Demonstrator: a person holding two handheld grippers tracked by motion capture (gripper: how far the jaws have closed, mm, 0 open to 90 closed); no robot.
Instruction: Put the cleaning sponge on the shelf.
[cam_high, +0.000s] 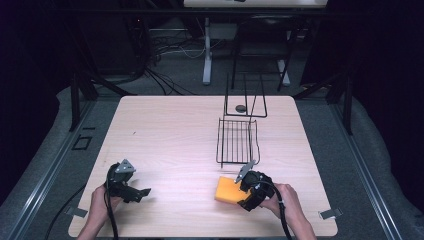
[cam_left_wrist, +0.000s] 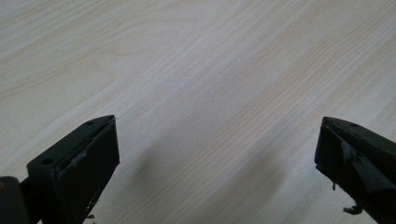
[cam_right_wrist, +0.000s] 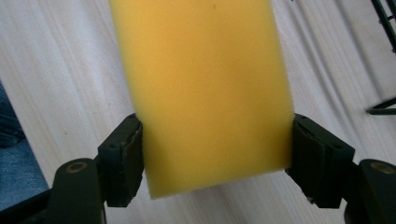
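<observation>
One sponge (cam_right_wrist: 205, 93) lengthwise along right tongs (cam_right_wrist: 212, 154)

open room: table (cam_high: 165, 130) left half – bare | obstacle: wire rack (cam_high: 236, 141) – just beyond sponge (cam_high: 227, 190)

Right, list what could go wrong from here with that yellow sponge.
1. The right gripper pinches the soft yellow foam sponge only at its near end, so the sponge may sag or slip out when lifted.
2. The black wire rack lies just beyond the sponge on the pale wooden table; a hasty move forward could snag or push it.
3. The left gripper stands open over bare table, too far off to steady anything.
</observation>
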